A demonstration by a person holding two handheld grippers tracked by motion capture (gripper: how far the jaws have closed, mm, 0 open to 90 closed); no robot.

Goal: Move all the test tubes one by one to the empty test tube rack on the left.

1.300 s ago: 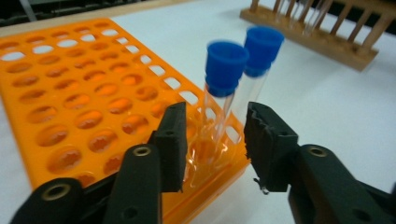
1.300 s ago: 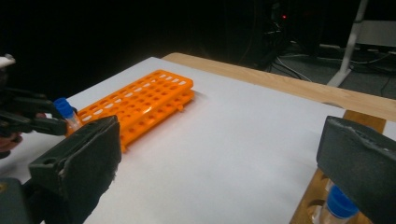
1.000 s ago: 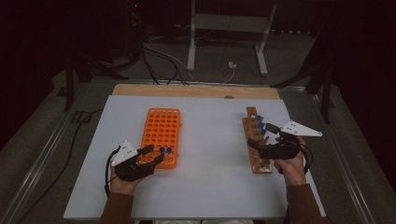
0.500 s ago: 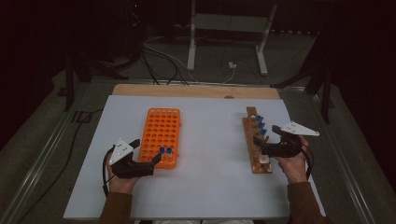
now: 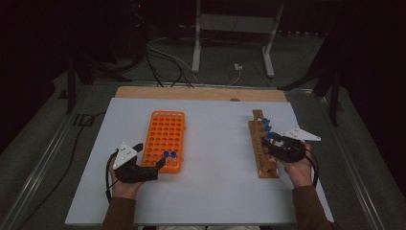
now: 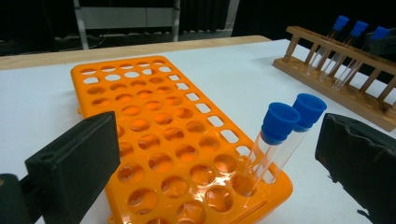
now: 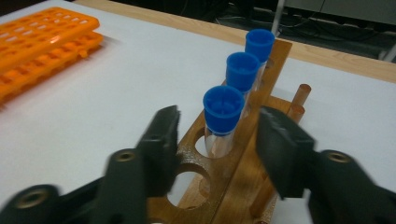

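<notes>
From the high view I see my left gripper [image 5: 160, 163] at the near end of the orange rack [image 5: 165, 129], just beside the two blue-capped tubes [image 5: 170, 155] standing in its near right corner. My right gripper [image 5: 274, 142] is at the wooden rack [image 5: 262, 158], next to the nearest of the three capped tubes in it.

In the left gripper view the jaws stand wide apart after just opening, and nothing is pressed between them. The two tubes [image 6: 285, 126] stand a little tilted in the corner holes of the orange rack [image 6: 154, 121], nearer to the right jaw. The wooden rack [image 6: 345, 60] is far behind.

In the right gripper view the jaws have just been closing, one on each side of the nearest tube [image 7: 223, 114]. A gap is visible on both sides, so the pads do not press it. The tube stands in its hole of the wooden rack [image 7: 233, 168], the other two tubes [image 7: 250, 58] behind it.
</notes>
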